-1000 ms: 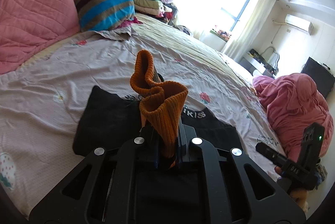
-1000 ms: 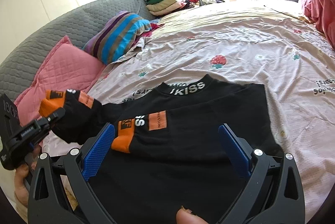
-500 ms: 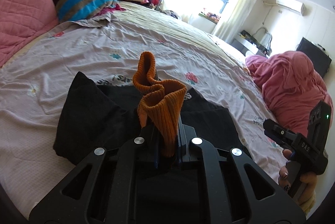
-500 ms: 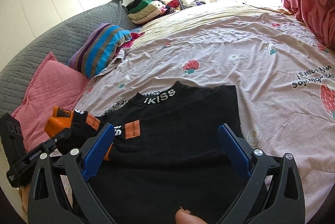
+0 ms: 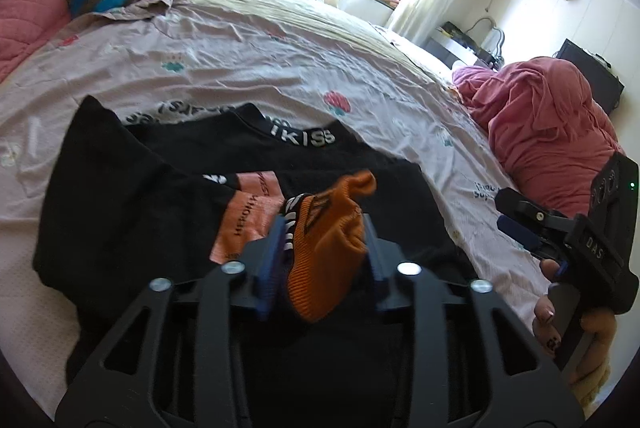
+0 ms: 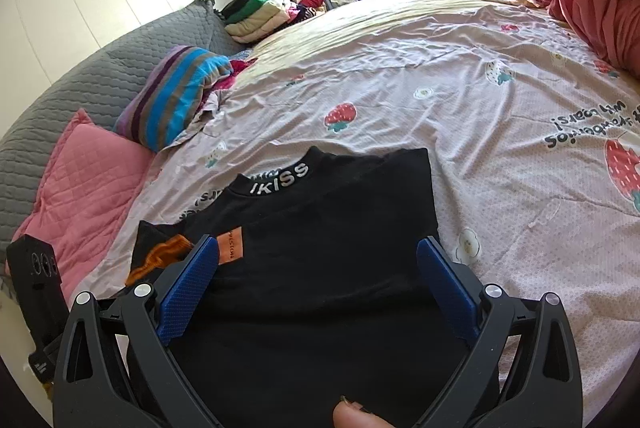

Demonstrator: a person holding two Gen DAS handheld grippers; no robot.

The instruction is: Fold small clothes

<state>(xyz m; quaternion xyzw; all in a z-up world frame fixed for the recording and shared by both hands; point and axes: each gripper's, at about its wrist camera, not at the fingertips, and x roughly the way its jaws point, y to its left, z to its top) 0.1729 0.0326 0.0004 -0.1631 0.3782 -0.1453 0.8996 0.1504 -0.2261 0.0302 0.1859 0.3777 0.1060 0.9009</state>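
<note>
A small black sweater with a white-lettered collar lies flat on the bed sheet. Its left sleeve is folded across the body, and the orange ribbed cuff sits loosely between the parted fingers of my left gripper, low over the sweater. My right gripper is open and empty, hovering over the sweater's lower body. The right gripper also shows in the left wrist view. The cuff shows at the left in the right wrist view.
A pink pillow and a striped pillow lie at the bed's head by a grey headboard. A stack of folded clothes sits at the far corner. A pink heap of bedding lies on the right.
My left gripper carried the sleeve across and down onto the sweater's body, and its fingers have parted around the cuff. The right gripper stayed open over the sweater.
</note>
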